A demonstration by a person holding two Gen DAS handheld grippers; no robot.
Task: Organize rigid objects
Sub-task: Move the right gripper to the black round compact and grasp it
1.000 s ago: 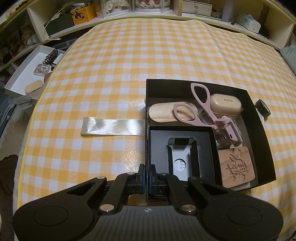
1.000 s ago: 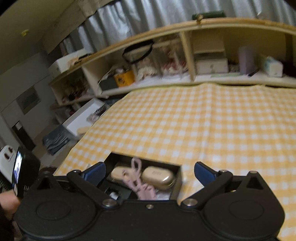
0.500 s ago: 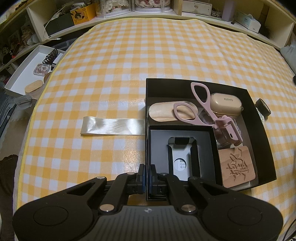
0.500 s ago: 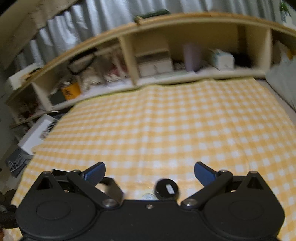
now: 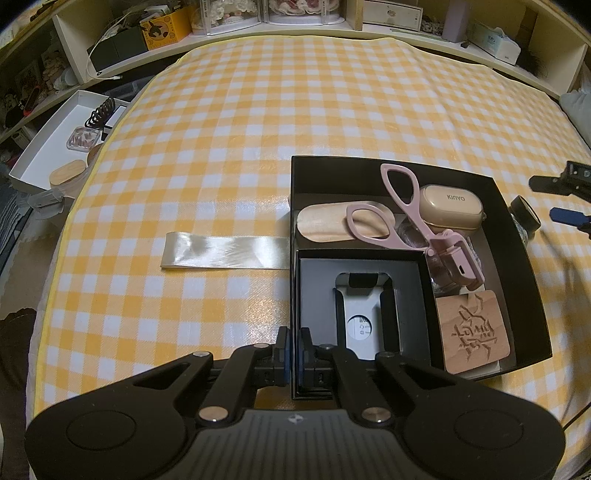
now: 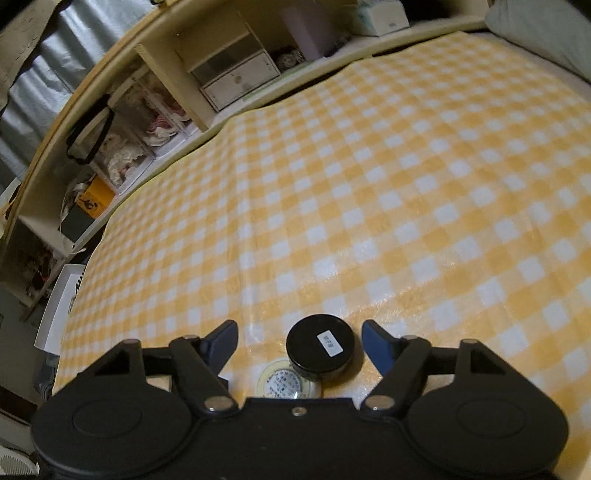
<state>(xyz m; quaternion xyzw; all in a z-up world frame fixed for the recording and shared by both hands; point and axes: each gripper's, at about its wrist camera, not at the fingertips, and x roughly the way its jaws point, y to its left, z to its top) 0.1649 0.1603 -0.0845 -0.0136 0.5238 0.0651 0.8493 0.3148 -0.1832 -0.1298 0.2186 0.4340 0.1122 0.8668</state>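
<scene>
Since the earlier frame, right tongs (image 6: 299, 338) have descended, jaws wide, straddling the round black-lidded jar (image 6: 320, 347) on the yellow checked table (image 6: 369, 184), beside the black rectangular cardboard box (image 5: 373, 165). Left tongs (image 5: 293, 341) remain clamped on the box's near-left wall.

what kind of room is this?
Likely a home bedroom or hobby room: a gingham cloth over a wide surface, cluttered shelves behind it, and a pillow at the edge.
</scene>
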